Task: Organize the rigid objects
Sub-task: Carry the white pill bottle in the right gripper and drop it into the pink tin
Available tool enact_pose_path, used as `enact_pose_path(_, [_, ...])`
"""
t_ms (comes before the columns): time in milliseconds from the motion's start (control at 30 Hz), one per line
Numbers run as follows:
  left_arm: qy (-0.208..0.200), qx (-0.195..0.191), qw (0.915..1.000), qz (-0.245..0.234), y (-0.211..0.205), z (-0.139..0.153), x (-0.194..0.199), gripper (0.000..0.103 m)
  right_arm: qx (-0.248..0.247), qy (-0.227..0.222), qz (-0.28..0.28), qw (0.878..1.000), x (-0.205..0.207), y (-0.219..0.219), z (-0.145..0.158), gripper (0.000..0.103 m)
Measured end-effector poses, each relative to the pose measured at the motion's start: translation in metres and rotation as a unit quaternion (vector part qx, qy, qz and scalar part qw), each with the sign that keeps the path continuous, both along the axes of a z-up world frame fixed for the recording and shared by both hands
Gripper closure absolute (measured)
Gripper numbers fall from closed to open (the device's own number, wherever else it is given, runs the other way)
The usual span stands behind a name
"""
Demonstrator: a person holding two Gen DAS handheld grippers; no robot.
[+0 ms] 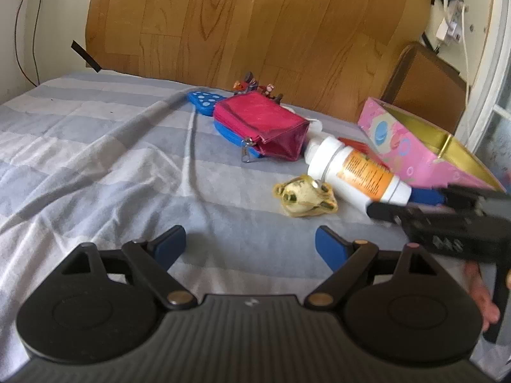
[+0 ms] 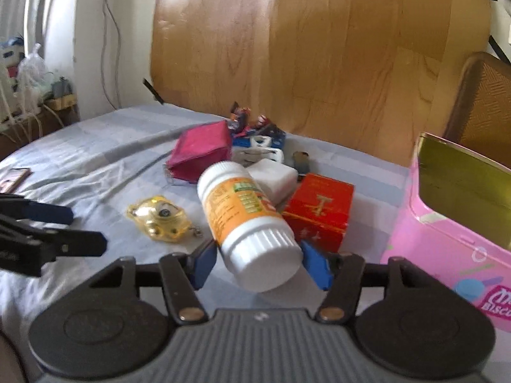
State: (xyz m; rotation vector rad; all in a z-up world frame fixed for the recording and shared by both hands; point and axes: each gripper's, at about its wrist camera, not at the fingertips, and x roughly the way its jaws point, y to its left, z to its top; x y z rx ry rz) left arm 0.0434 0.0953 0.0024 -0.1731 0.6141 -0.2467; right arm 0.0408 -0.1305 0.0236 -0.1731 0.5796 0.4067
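A white bottle with an orange label (image 2: pixel 246 220) lies tilted between my right gripper's (image 2: pixel 260 263) blue fingers, which are shut on its cap end. The bottle also shows in the left wrist view (image 1: pixel 354 169), with the right gripper (image 1: pixel 415 204) at its cap. My left gripper (image 1: pixel 250 244) is open and empty above the striped bedsheet. A yellow plastic toy (image 1: pixel 305 199) lies just ahead of it; it also shows in the right wrist view (image 2: pixel 159 220). A pink open box (image 2: pixel 447 223) stands at the right.
A magenta zip pouch (image 1: pixel 265 127) lies on a blue dotted piece (image 1: pixel 204 100). A red box (image 2: pixel 319 210), a white block (image 2: pixel 274 178) and small toys (image 2: pixel 252 121) lie behind the bottle. A wooden headboard (image 1: pixel 255 22) stands at the back.
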Motion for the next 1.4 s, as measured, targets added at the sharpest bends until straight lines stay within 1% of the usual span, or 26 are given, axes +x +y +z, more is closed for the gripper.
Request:
enact_pose_path(100, [-0.007, -0.039, 0.9988, -0.030, 0.004, 0.003, -0.003, 0.014, 0.002, 0.003, 0.025, 1.000, -0.026, -0.017, 0.004, 0.050])
enact_pose_path(167, [-0.015, -0.051, 0.9964, -0.065, -0.004, 0.008, -0.007, 0.014, 0.000, 0.005, 0.038, 0.999, -0.046, -0.035, 0.006, 0.050])
enact_pose_path(233, [-0.025, -0.062, 0.9911, -0.115, -0.022, 0.017, -0.009, 0.014, 0.009, 0.018, 0.046, 0.999, -0.065, -0.060, 0.007, 0.050])
enact_pose_path(300, [-0.034, -0.071, 0.9814, -0.175, -0.048, 0.025, -0.010, 0.014, 0.021, 0.038, 0.051, 0.998, -0.081, -0.086, 0.006, 0.049])
enact_pose_path(367, [-0.038, -0.063, 0.9713, -0.226, -0.079, 0.029, -0.009, 0.014, 0.023, 0.036, 0.034, 0.999, -0.094, -0.108, 0.005, 0.049])
enact_pose_path(400, [-0.038, -0.052, 0.9681, -0.242, -0.095, 0.029, -0.008, 0.014, 0.020, 0.030, 0.016, 0.999, -0.100, -0.114, 0.004, 0.046])
enact_pose_path(467, [-0.032, -0.029, 0.9628, -0.267, -0.122, 0.026, -0.002, 0.014, 0.018, 0.018, -0.018, 1.000, -0.106, -0.125, 0.003, 0.045])
enact_pose_path(533, [-0.014, -0.024, 0.9589, -0.282, -0.140, 0.020, 0.004, 0.014, 0.026, 0.016, -0.026, 0.999, -0.109, -0.130, 0.001, 0.045])
enact_pose_path(567, [-0.002, -0.024, 0.9574, -0.288, -0.147, 0.017, 0.007, 0.021, 0.028, 0.015, -0.026, 0.999, -0.109, -0.131, -0.001, 0.045])
enact_pose_path(633, [0.013, -0.034, 0.9516, -0.305, -0.156, 0.014, 0.010, 0.025, 0.030, 0.014, -0.024, 0.999, -0.105, -0.129, -0.003, 0.045])
enact_pose_path(667, [0.010, -0.030, 0.9536, -0.300, -0.159, 0.015, 0.009, 0.025, 0.034, 0.015, -0.021, 0.999, -0.104, -0.128, -0.005, 0.043])
enact_pose_path(700, [0.005, -0.020, 0.9557, -0.294, -0.162, 0.017, 0.008, 0.026, 0.035, 0.016, -0.025, 0.999, -0.101, -0.127, -0.007, 0.045])
enact_pose_path(733, [-0.001, -0.011, 0.9567, -0.291, -0.165, 0.021, 0.006, 0.030, 0.032, 0.013, -0.032, 0.999, -0.099, -0.128, -0.009, 0.058])
enact_pose_path(767, [-0.005, -0.009, 0.9572, -0.289, -0.166, 0.025, 0.008, 0.030, 0.032, 0.008, -0.039, 0.999, -0.096, -0.129, -0.008, 0.064])
enact_pose_path(833, [-0.010, -0.016, 0.9558, -0.293, -0.172, 0.038, 0.017, 0.030, 0.051, -0.005, -0.053, 0.997, -0.091, -0.139, 0.000, 0.065])
enact_pose_path(933, [-0.049, -0.016, 0.9550, -0.292, -0.188, 0.062, 0.030, 0.030, 0.078, -0.035, -0.073, 0.994, -0.078, -0.157, 0.020, 0.065])
enact_pose_path(1000, [-0.082, -0.013, 0.9526, -0.293, -0.203, 0.078, 0.039, 0.030, 0.081, -0.062, -0.088, 0.991, -0.069, -0.165, 0.032, 0.064])
enact_pose_path(1067, [-0.097, -0.012, 0.9503, -0.296, -0.221, 0.085, 0.052, 0.030, 0.076, -0.095, -0.109, 0.987, -0.061, -0.172, 0.042, 0.063])
enact_pose_path(1133, [-0.098, -0.014, 0.9499, -0.297, -0.237, 0.083, 0.067, 0.030, 0.077, -0.110, -0.131, 0.982, -0.047, -0.182, 0.047, 0.061])
enact_pose_path(1200, [-0.079, -0.016, 0.9521, -0.295, -0.254, 0.073, 0.081, 0.030, 0.084, -0.103, -0.152, 0.979, -0.031, -0.194, 0.044, 0.061])
enact_pose_path(1267, [-0.056, -0.025, 0.9550, -0.290, -0.266, 0.061, 0.094, 0.030, 0.080, -0.098, -0.179, 0.976, -0.019, -0.203, 0.038, 0.061])
enact_pose_path(1333, [-0.049, -0.020, 0.9596, -0.276, -0.277, 0.057, 0.100, 0.029, 0.075, -0.083, -0.204, 0.973, -0.008, -0.209, 0.031, 0.061])
enact_pose_path(1400, [-0.044, -0.013, 0.9645, -0.260, -0.279, 0.055, 0.100, 0.029, 0.065, -0.080, -0.234, 0.967, -0.002, -0.213, 0.026, 0.061])
